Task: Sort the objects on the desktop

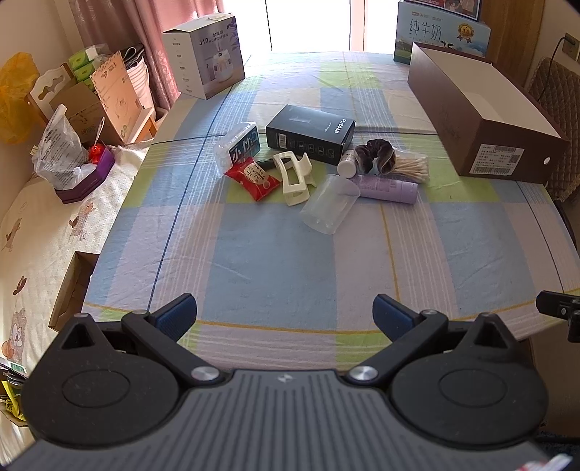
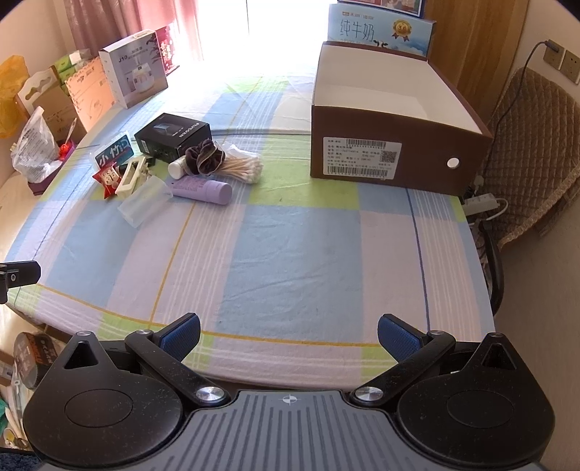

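A pile of small objects lies mid-table: a black box (image 1: 310,134) (image 2: 174,136), a blue-labelled pack (image 1: 239,146), a red snack packet (image 1: 252,177), a cream hair claw (image 1: 293,177) (image 2: 130,177), a clear plastic cup (image 1: 330,204) (image 2: 145,203), a purple tube (image 1: 388,187) (image 2: 203,188), a white bottle (image 1: 346,166), a dark scrunchie (image 1: 375,155) (image 2: 203,156) and cotton swabs (image 1: 411,168) (image 2: 243,166). An open brown shoebox (image 1: 482,116) (image 2: 391,119) stands at the right. My left gripper (image 1: 284,313) and right gripper (image 2: 288,335) are open and empty over the near table edge.
The table wears a checked cloth (image 1: 275,253) (image 2: 290,253). A humidifier box (image 1: 204,56) (image 2: 134,74) stands at the far left and a milk carton box (image 1: 442,32) (image 2: 377,30) behind the shoebox. Cluttered boxes and bags (image 1: 72,145) lie left of the table; a chair (image 2: 529,145) stands right.
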`<act>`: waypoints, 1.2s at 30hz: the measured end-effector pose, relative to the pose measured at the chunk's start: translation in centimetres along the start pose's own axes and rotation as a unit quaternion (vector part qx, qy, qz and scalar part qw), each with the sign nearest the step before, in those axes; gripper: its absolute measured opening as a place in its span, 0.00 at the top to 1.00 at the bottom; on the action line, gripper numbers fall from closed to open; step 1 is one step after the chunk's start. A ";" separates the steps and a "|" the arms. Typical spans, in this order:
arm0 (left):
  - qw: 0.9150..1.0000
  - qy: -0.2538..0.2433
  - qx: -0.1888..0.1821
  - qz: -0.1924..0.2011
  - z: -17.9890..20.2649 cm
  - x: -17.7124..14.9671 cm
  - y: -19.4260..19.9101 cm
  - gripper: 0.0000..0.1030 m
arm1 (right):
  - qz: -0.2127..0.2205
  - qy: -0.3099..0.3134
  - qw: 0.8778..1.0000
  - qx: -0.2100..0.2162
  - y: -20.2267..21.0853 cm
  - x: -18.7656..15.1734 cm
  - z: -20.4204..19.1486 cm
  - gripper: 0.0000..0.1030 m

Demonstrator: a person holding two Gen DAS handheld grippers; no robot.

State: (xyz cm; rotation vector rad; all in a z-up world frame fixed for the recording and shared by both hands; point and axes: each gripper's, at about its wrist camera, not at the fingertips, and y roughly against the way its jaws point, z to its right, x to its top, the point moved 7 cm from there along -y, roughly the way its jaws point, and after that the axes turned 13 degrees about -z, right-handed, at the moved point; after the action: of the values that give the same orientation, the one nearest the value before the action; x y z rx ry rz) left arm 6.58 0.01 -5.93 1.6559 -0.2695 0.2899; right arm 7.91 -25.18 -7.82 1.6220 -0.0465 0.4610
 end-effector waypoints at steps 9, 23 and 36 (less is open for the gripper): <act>1.000 0.002 0.003 -0.002 0.1 0.5 -0.1 0.01 | 0.000 0.009 1.000 0.010 -0.5 1.2 0.0 0.02; 1.000 0.015 -0.005 0.005 0.3 2.3 -1.1 0.01 | 0.034 0.075 0.995 0.062 -1.7 4.9 -2.3 0.02; 0.999 0.041 -0.008 -0.003 1.7 4.8 -2.5 0.01 | 0.048 0.139 0.983 0.110 -3.1 8.8 -2.2 0.02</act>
State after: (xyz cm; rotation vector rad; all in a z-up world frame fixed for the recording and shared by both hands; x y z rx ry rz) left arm 11.96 -1.46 -6.83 1.6240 -0.2051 0.3483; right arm 16.31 -20.56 -7.89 1.7614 0.1420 0.7874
